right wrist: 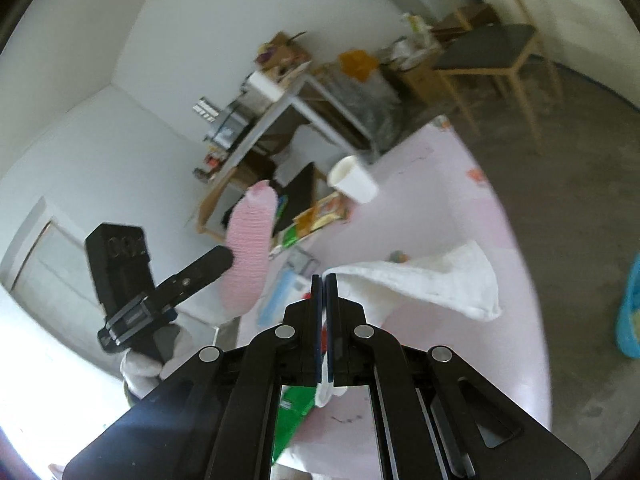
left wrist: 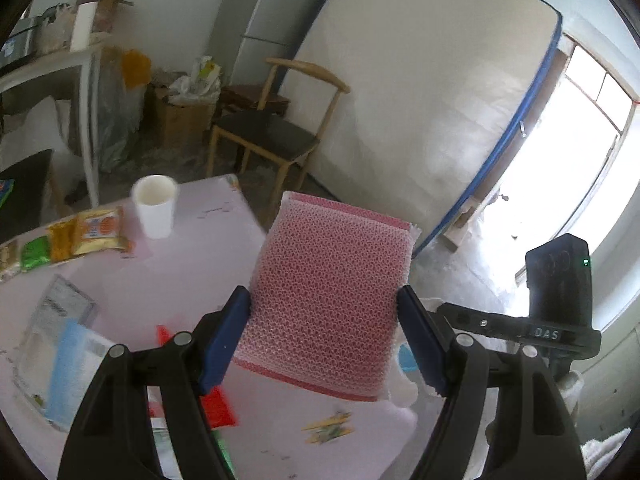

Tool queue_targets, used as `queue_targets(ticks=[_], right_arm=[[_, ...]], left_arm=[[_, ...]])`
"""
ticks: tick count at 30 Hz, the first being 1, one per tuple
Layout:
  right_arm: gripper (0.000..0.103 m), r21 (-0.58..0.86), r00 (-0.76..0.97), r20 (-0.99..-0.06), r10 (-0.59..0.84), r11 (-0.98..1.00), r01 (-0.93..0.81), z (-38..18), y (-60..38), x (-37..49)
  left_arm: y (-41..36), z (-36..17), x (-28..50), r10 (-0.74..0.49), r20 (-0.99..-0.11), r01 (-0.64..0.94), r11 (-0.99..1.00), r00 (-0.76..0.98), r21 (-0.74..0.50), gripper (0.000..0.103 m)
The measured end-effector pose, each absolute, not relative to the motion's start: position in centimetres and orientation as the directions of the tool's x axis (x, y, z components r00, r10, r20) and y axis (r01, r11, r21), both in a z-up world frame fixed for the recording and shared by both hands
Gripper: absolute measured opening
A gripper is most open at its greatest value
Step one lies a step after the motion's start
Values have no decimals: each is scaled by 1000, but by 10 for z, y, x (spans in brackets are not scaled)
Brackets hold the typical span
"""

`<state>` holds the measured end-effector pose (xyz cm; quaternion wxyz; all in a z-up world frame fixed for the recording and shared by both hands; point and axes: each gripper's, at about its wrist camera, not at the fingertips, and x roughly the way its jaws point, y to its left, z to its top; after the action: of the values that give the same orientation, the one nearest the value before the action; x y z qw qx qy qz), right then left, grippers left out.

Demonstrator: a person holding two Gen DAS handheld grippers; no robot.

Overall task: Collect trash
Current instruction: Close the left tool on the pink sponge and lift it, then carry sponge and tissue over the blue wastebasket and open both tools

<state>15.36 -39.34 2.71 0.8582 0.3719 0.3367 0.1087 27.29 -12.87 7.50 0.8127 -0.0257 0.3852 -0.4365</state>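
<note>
The left gripper (left wrist: 324, 312) is clamped on a pink mesh scrubbing sponge (left wrist: 332, 292), its blue pads pressed to the sponge's two sides and the sponge held clear above the pink table (left wrist: 208, 216). The right gripper (right wrist: 325, 280) has its jaws drawn fully together, pinching a corner of a crumpled white paper towel (right wrist: 432, 280) that hangs out to one side over the table. Seen from the right wrist, the sponge (right wrist: 248, 248) stands up beside the left gripper's black body.

As a judgement, the collecting is at an early to middle stage: two pieces are in hand but not yet dropped anywhere, and no bin can be made out with certainty; a blue container (right wrist: 628, 312) at the edge of the right view may be one, though that is unclear. Plenty is left on the table: a white paper cup (left wrist: 154, 206), a row of snack packets (left wrist: 68, 242) in orange, yellow and green, a clear plastic package (left wrist: 56, 344) with a blue insert, a red scrap (left wrist: 216, 400), a green wrapper (right wrist: 294, 412) and small yellow bits (left wrist: 328, 428).

The only writing that reads is "DAS" (left wrist: 546, 334) on the right gripper's body; the packet labels are too blurred to read
</note>
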Motion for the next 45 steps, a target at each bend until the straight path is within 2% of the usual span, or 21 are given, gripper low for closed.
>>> queue_targets(ticks=[6,17,25,31,33,35,36,40,45], right_arm=[[1,702,768,-534,354,692,169,18,-431,123],[1,727,799,-563,214,588,354,-14,-533,65],[1,730,777,-619,115,448,516,-60,-613,34],[2,698,741,-670,29,363,617,-101,-661,22],[8,671,709,-705,-7,314,671,-121,-677,17],[42,655,690,-723,-33,281,701,-137,-688,12],[62,626,658,-750,-67,249,739,-150,-695,7],[62,576,597,-795,-104,178,798,-175,-706,-16],[62,590,614,-782,-107,187,785,-180,-699,-37]], left_arm=[[-186,63,248,-727,-620,714,599,296,-362,73],[-327,8,216,-691,-713,766,522,122,-375,73],[-435,-45,207,-656,-750,757,445,-89,-479,73],[-507,-88,191,-580,-794,774,414,-180,-478,75],[-527,-99,189,-590,-785,769,408,-190,-493,81],[-537,-109,184,-598,-778,764,407,-191,-500,86],[-545,-117,181,-596,-776,752,412,-205,-515,86],[-548,-123,168,-594,-776,758,403,-211,-513,87],[-533,-108,159,-643,-747,793,363,-167,-489,88]])
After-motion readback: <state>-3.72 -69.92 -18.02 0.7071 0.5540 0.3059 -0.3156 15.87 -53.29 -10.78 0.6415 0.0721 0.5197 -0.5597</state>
